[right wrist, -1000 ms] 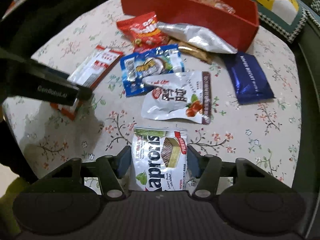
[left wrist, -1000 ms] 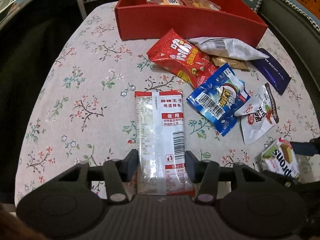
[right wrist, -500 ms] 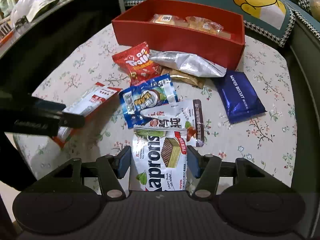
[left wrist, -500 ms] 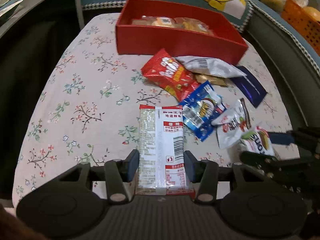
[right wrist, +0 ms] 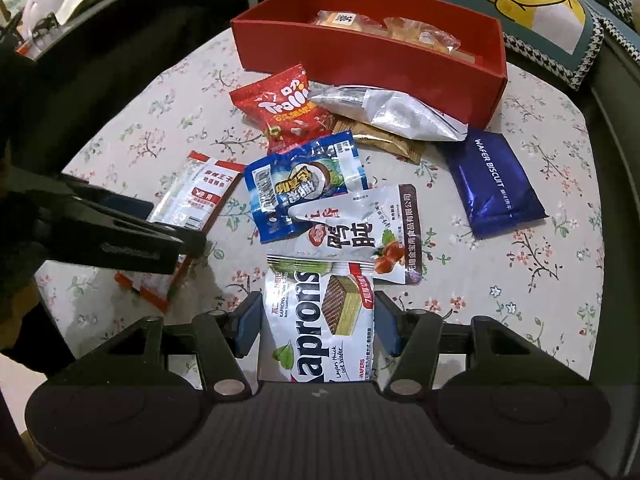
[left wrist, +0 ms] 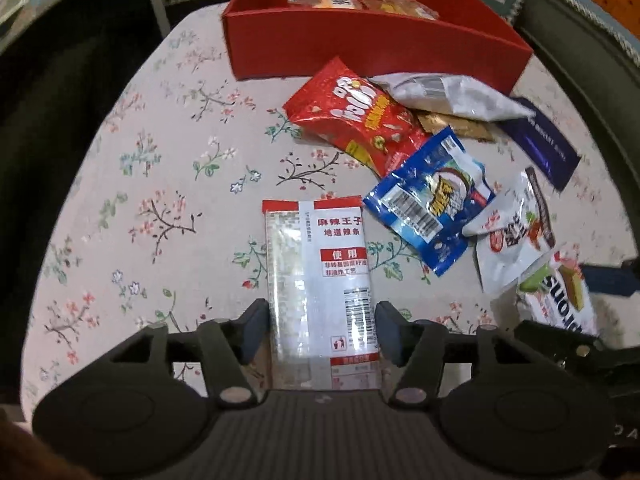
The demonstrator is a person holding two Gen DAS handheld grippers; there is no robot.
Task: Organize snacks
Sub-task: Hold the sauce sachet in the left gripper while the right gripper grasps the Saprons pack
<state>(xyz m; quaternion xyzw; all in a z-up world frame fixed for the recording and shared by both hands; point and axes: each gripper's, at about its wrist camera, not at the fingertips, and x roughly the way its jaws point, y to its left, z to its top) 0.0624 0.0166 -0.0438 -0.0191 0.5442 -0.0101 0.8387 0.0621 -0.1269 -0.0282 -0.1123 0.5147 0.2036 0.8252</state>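
Note:
A long red-and-white spicy-strip packet (left wrist: 320, 280) lies flat on the floral tablecloth (left wrist: 168, 184) between the pads of my left gripper (left wrist: 320, 332). Its jaws are opening, and a thin gap shows on each side of the packet. My right gripper (right wrist: 318, 326) is shut on a white Kaprons wafer packet (right wrist: 320, 320), also seen in the left wrist view (left wrist: 560, 300). The red box (right wrist: 360, 68) stands at the far side with two wrapped snacks inside.
Loose packets lie between the grippers and the box: red Trolli (right wrist: 284, 108), silver bag (right wrist: 396, 114), gold wrapper (right wrist: 384, 140), blue coconut (right wrist: 304, 184), white duck (right wrist: 360, 232), dark blue wafer biscuit (right wrist: 496, 184). A cartoon cushion (right wrist: 532, 4) sits behind.
The left gripper rose with the strip packet, then came back down, and its jaws have widened off it. The right gripper has lifted the Kaprons packet up from the cloth.

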